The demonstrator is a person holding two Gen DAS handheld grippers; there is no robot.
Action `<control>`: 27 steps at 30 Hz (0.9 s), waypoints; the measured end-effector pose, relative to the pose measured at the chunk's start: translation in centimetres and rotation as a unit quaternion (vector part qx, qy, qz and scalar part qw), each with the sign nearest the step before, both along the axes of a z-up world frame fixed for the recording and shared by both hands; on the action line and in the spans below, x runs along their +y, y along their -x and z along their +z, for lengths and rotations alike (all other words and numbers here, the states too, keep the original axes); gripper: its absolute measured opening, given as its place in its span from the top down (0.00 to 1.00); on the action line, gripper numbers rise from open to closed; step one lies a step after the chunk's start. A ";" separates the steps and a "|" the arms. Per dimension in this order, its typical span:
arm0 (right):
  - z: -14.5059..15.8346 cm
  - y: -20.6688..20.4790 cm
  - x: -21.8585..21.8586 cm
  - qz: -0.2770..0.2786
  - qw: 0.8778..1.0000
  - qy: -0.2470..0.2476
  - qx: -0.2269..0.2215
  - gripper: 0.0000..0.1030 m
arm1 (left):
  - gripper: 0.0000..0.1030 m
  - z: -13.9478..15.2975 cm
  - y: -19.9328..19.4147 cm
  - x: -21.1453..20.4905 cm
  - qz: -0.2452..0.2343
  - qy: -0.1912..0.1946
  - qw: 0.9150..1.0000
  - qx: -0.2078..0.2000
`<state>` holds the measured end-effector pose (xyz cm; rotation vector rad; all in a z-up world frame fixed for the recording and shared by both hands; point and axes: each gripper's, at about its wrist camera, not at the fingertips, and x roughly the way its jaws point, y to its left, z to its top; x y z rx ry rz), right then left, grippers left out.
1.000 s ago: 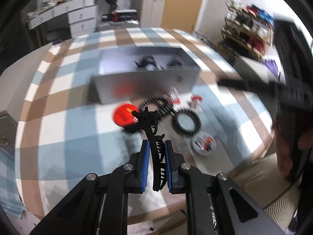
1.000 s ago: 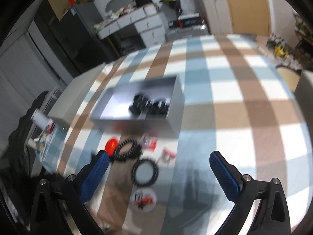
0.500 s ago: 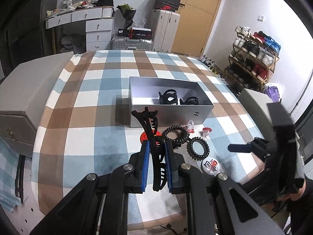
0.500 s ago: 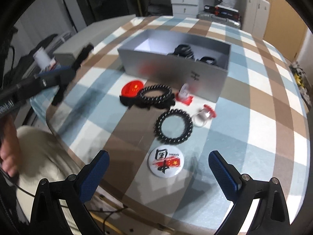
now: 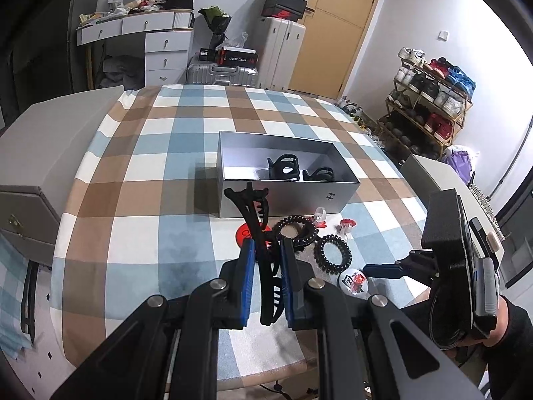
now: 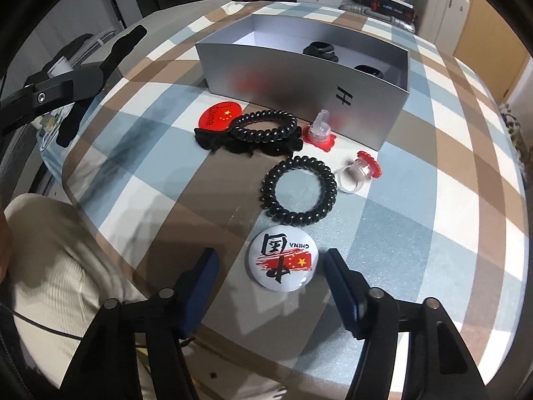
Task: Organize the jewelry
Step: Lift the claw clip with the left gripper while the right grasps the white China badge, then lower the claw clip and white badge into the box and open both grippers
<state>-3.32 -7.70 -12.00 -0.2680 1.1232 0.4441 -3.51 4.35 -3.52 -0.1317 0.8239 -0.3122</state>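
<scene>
The left gripper (image 5: 265, 276) is clamped tight on a black clip (image 5: 256, 230), tilted down. The right gripper (image 6: 271, 286) points steeply down, its jaws just narrowing, half apart, pads clear on each side of a white badge (image 6: 283, 261)

Matt silver box (image 6: 299, 76); glossy domed badge (image 6: 283, 261); shiny black plastic coil ties (image 6: 298, 193); checked cloth (image 6: 433, 200); matt black clip (image 5: 256, 220).

Black claw (image 6: 271, 278) frames, blue pads (image 6: 339, 278), silver screws, cream ribbed clothing
</scene>
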 end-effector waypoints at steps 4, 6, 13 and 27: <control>0.2 -0.4 -0.6 -0.017 1.000 -0.003 -0.004 0.59 | 0.90 -0.1 0.0 -0.1 0.001 -0.004 1.000 0.002; 0.2 -0.4 -0.5 -0.014 1.000 -0.004 -0.004 0.59 | 0.90 -0.2 0.0 -0.2 0.001 -0.006 1.000 0.004; 0.6 0.4 0.1 0.006 1.000 -0.002 -0.020 0.60 | 0.90 -0.4 -0.1 -0.1 0.006 -0.010 1.000 0.006; 5.8 0.4 -3.8 -0.019 0.987 -0.156 -0.044 0.60 | 0.90 0.4 -1.5 -0.5 0.010 -0.027 1.000 0.006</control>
